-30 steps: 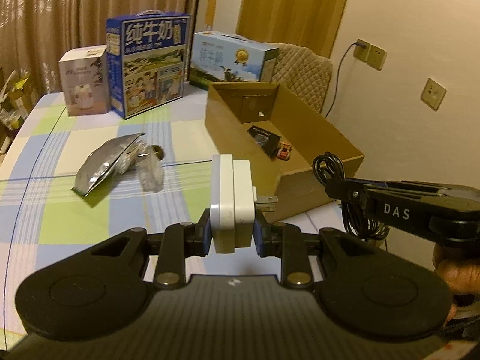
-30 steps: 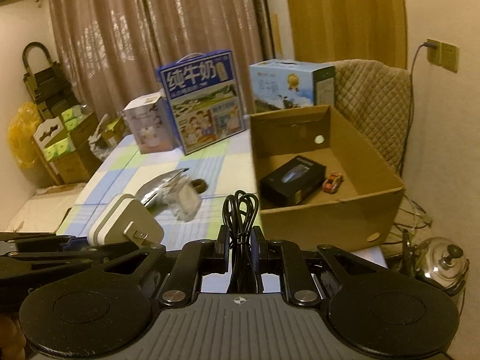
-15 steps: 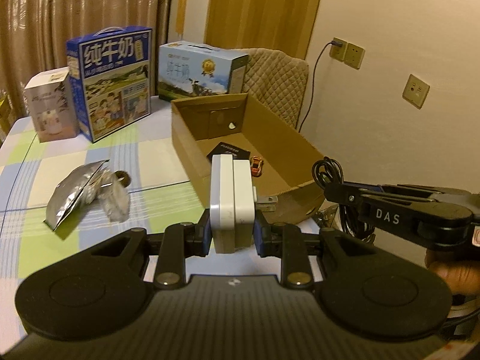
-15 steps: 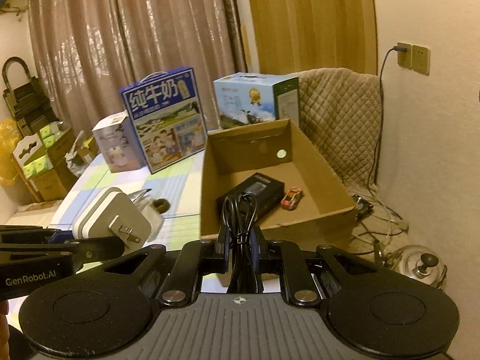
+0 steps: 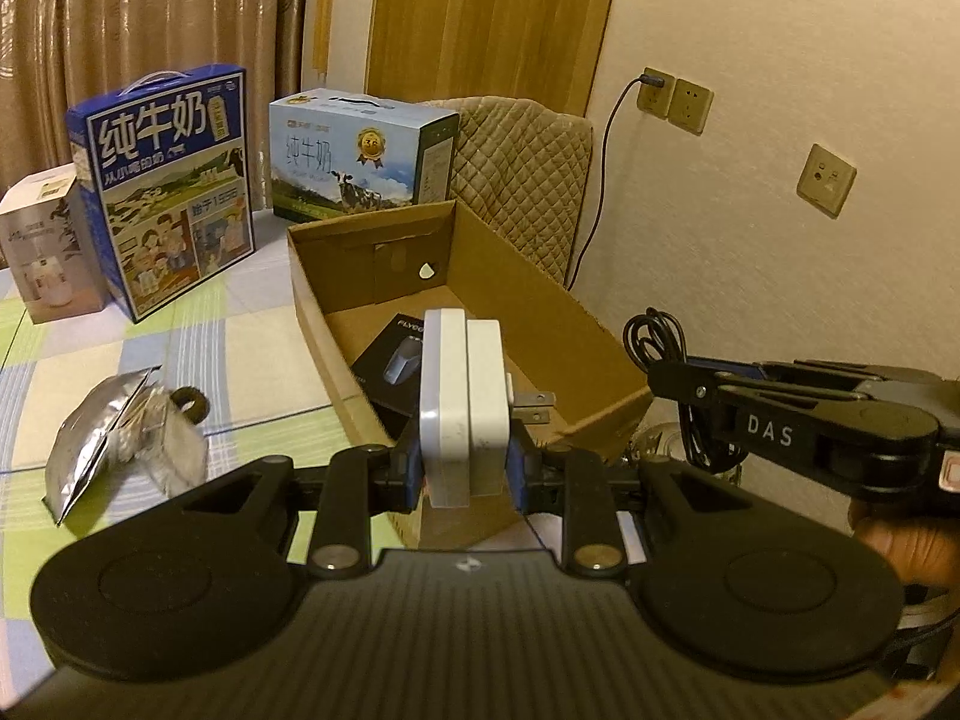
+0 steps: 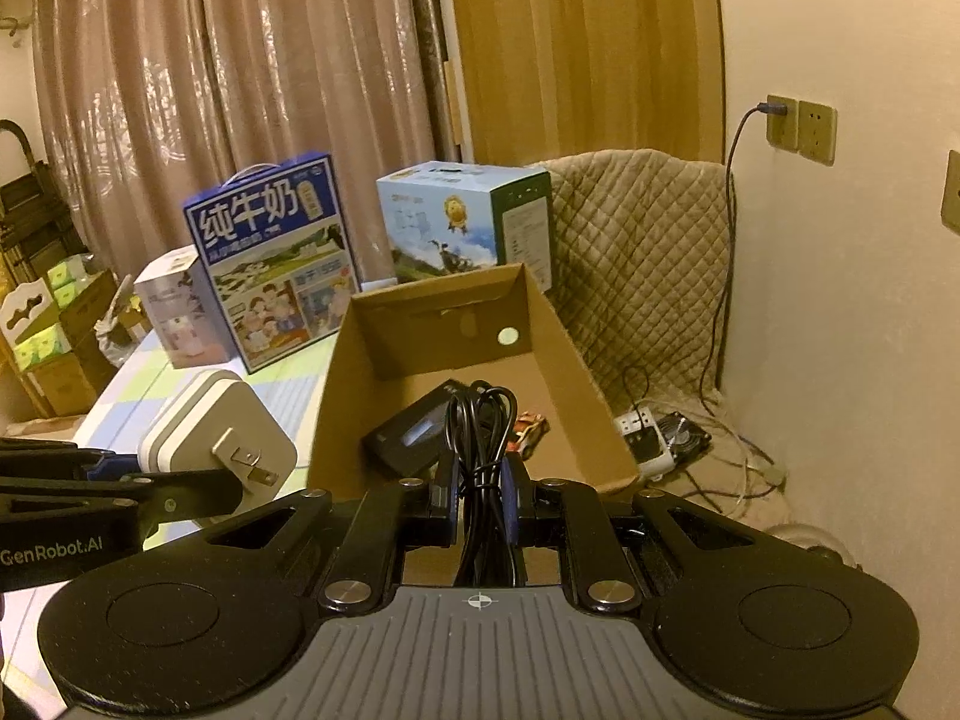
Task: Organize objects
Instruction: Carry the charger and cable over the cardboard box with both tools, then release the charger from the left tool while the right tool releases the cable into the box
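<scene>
Two grippers hold things near a cardboard box.

The right gripper [image 6: 479,495] squeezes a bundle of black cable [image 6: 480,438]. On the left, the left gripper [image 6: 180,489] holds a white charger plug [image 6: 210,438] with its metal prongs facing us. The open cardboard box [image 6: 342,396] sits on the checked table [image 6: 288,378]. Inside lie a small black box [image 6: 408,438] and a little red toy car [image 6: 531,426]. Two milk cartons [image 6: 270,258] stand behind.

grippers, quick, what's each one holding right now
Left gripper: closed on the white charger.
Right gripper: closed on the coiled black cable.
</scene>
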Available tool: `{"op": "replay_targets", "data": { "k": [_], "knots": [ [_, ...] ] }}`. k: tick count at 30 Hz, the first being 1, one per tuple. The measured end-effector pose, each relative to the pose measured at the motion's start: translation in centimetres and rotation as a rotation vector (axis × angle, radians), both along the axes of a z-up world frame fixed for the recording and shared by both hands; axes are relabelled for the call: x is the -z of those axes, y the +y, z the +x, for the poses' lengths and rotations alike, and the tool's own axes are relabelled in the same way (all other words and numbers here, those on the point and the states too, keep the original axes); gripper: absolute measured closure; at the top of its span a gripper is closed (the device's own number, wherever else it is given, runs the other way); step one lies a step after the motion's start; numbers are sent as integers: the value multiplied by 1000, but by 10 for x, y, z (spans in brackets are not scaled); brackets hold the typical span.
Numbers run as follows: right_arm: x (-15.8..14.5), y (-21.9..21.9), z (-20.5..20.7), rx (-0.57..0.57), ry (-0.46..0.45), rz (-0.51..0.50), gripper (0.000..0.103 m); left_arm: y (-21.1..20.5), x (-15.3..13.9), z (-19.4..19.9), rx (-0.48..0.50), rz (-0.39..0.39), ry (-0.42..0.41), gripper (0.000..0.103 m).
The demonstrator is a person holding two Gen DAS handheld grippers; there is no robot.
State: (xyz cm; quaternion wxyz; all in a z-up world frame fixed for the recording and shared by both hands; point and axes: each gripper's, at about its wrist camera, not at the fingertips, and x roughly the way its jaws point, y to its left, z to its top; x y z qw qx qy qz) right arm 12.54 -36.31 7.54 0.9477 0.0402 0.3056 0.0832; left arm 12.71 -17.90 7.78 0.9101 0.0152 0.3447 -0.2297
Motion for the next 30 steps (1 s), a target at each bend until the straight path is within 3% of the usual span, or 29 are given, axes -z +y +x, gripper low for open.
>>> {"op": "replay_targets", "data": {
  "k": [18, 20, 21, 30],
  "knots": [
    [11, -19, 72, 15, 19, 8, 92, -34, 21, 72, 6, 25, 16, 80],
    [14, -19, 75, 14, 24, 13, 92, -37, 25, 80, 4, 40, 11, 73],
    [15, -19, 77, 14, 27, 14, 92, -36, 26, 83, -4, 42, 16, 63],
    [28, -19, 82, 12, 53, 28, 92, -8, 22, 89, -60, 10, 9, 62]
  ]
}}
